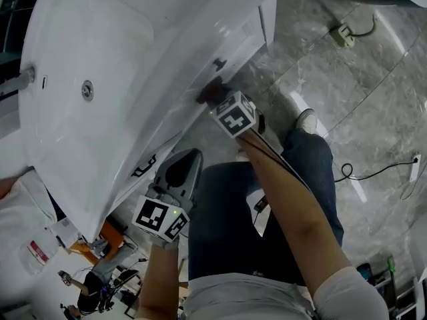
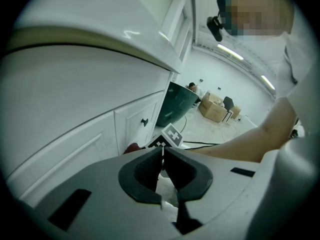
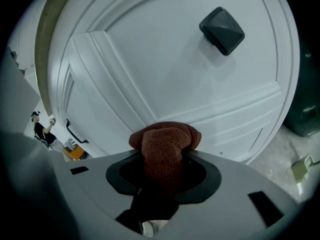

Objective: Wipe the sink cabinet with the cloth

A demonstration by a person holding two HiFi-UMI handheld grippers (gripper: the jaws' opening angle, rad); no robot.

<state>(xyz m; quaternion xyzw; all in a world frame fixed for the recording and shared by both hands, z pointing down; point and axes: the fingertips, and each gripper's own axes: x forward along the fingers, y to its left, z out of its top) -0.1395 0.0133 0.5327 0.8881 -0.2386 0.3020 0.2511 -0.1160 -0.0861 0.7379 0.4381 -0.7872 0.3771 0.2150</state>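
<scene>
Cloth first: a rust-brown terry cloth (image 3: 167, 143) sat bunched between the jaws of the right tool (image 3: 164, 165). The jaws were clamped on it so that a rounded wad stuck out ahead of the tips. That wad faced the white panelled cabinet door (image 3: 150, 69) head-on, right up at the recessed panel. Whether it pressed on the paint or stopped just short could not be told. The door's dark square knob (image 3: 222, 30) lay up and to the right of the wad, apart from it, with bare panel between.

In the head view the cabinet front ran as a long band from near left to far right under the white sink basin (image 1: 93, 52). The cloth met that band towards its far end, just near of the knob. The coming stroke would probably run along the band, and the right tool was the one at the surface to make it. The left tool (image 2: 162, 156) hung at the near left beside the cabinet front, its jaws together with nothing between them, not visibly touching the cabinet.
</scene>
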